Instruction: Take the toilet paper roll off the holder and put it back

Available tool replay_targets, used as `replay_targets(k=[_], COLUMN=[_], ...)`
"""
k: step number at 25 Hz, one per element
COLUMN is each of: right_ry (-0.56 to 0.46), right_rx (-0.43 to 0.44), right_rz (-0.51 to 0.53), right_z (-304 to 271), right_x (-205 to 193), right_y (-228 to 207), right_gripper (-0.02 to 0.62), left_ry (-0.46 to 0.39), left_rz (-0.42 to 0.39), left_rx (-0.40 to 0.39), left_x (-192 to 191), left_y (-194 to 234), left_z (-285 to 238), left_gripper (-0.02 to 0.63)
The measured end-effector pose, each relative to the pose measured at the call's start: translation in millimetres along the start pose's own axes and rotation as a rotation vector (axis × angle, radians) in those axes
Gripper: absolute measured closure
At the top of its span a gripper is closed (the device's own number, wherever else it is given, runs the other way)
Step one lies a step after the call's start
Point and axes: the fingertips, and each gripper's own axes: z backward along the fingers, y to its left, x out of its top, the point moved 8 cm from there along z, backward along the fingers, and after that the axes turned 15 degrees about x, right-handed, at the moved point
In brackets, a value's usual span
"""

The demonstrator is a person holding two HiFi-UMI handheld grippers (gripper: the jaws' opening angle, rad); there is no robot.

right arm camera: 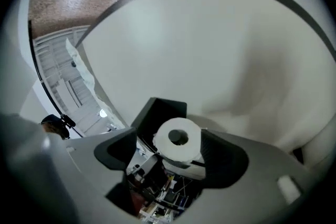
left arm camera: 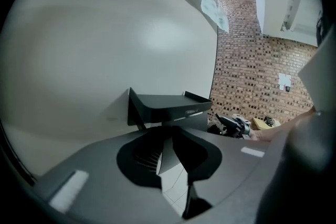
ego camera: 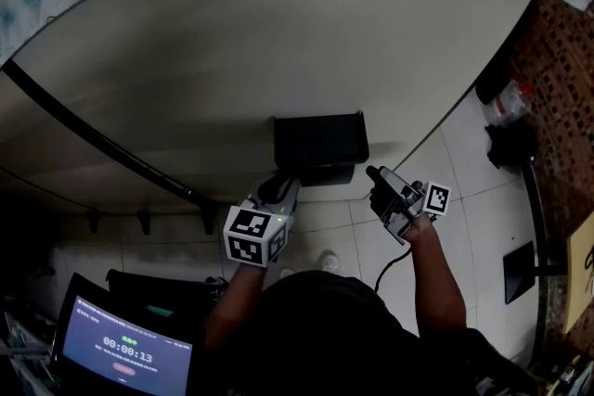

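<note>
Head view: the screen (ego camera: 125,357) at lower left reads "00:00:13". The left gripper (ego camera: 278,188) sits just under the black wall holder (ego camera: 320,142), the right gripper (ego camera: 379,179) beside it.

Left gripper view: the holder's pale label (left arm camera: 192,111) is unreadable. The jaws are nearly together and empty (a thin wedge of floor tile (left arm camera: 169,165) shows between).

Right gripper view: the jaws are wide apart, not touching the white toilet paper roll (right arm camera: 185,150), which sits on the holder, dark core facing the camera, axis along the wall.
</note>
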Motion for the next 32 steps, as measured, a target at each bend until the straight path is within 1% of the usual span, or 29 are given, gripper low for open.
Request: replay_targets(k=[2, 4, 5, 6, 9, 11, 15, 17, 19, 21, 22, 23, 24, 25, 26, 28, 29, 32], right_ry=[-0.076, -0.143, -0.159, -0.158, -0.105, -0.087, -0.133, -0.148, -0.148, -0.17, -0.205, -0.256, -0.307, -0.342, -0.352, -0.304, -0.261, -0.116], right_rx=[0.018, 0.042, 0.056, 0.068, 0.074, 0.069, 0.097, 0.108, 0.083, -0.01, -0.067, -0.107, -0.121, -0.115, -0.108, -0.127, -0.159, -0.303], right_rz=[0.054, 0.108, 0.131, 0.152, 0.204, 0.225, 0.235, 0.234, 0.26, 0.334, 0.38, 0.421, 0.453, 0.481, 0.512, 0.605, 0.673, 0.929], right_z=[5.9, 10.2, 10.9, 10.5, 6.0, 4.1, 5.5, 4.7, 3.8, 5.9, 8.2, 10.0, 9.8, 6.8, 1.3, -14.4, -23.1, -48.1], right_x=[3.9, 5.3, 4.9, 3.9, -1.0, -3.6, -3.0, -1.0, 1.4, 5.1, 7.9, 11.1, 13.9, 15.7, 16.6, 16.6, 16.1, 12.2], right_y=[15.7, 29.8, 35.7, 40.5, 48.4, 50.0, 51.9, 52.2, 53.0, 56.6, 60.3, 65.5, 72.3, 80.1, 88.2, 104.1, 112.0, 136.7], right_gripper=[0.263, 0.377, 0.393, 0.422, 0.431, 0.431, 0.43, 0.43, 0.43, 0.44, 0.498, 0.576, 0.595, 0.595, 0.595, 0.595, 0.595, 0.595], left_ry=[-0.009, -0.018, -0.022, -0.024, -0.025, -0.029, -0.059, -0.063, -0.069, -0.087, -0.103, -0.121, -0.142, -0.164, -0.188, -0.238, -0.263, -0.317], left_rz=[0.002, 0.003, 0.006, 0.011, 0.042, 0.097, 0.243, 0.276, 0.283, 0.259, 0.235, 0.207, 0.177, 0.146, 0.115, 0.058, 0.036, 0.001], left_rx=[0.002, 0.0, -0.002, -0.005, -0.026, -0.047, -0.069, -0.063, -0.035, 0.016, 0.045, 0.075, 0.105, 0.135, 0.163, 0.209, 0.228, 0.265], left_x=[-0.9, -2.9, -3.8, -4.6, -5.7, -5.7, -7.4, -8.5, -9.1, -8.0, -6.1, -3.1, 0.8, 5.6, 10.8, 22.3, 28.2, 42.9], left_y=[-0.2, -0.5, -0.6, -0.8, -2.2, -2.7, 4.2, 9.7, 15.1, 20.2, 22.4, 24.4, 25.9, 27.0, 27.5, 27.4, 26.9, 23.8], left_z=[0.4, 1.1, 1.5, 1.7, 2.1, 2.9, 4.7, 5.1, 7.2, 11.8, 14.7, 17.7, 21.0, 24.3, 27.7, 34.4, 38.0, 47.6], left_gripper=[0.531, 0.531, 0.531, 0.531, 0.529, 0.529, 0.537, 0.537, 0.548, 0.577, 0.589, 0.589, 0.589, 0.589, 0.589, 0.589, 0.589, 0.589])
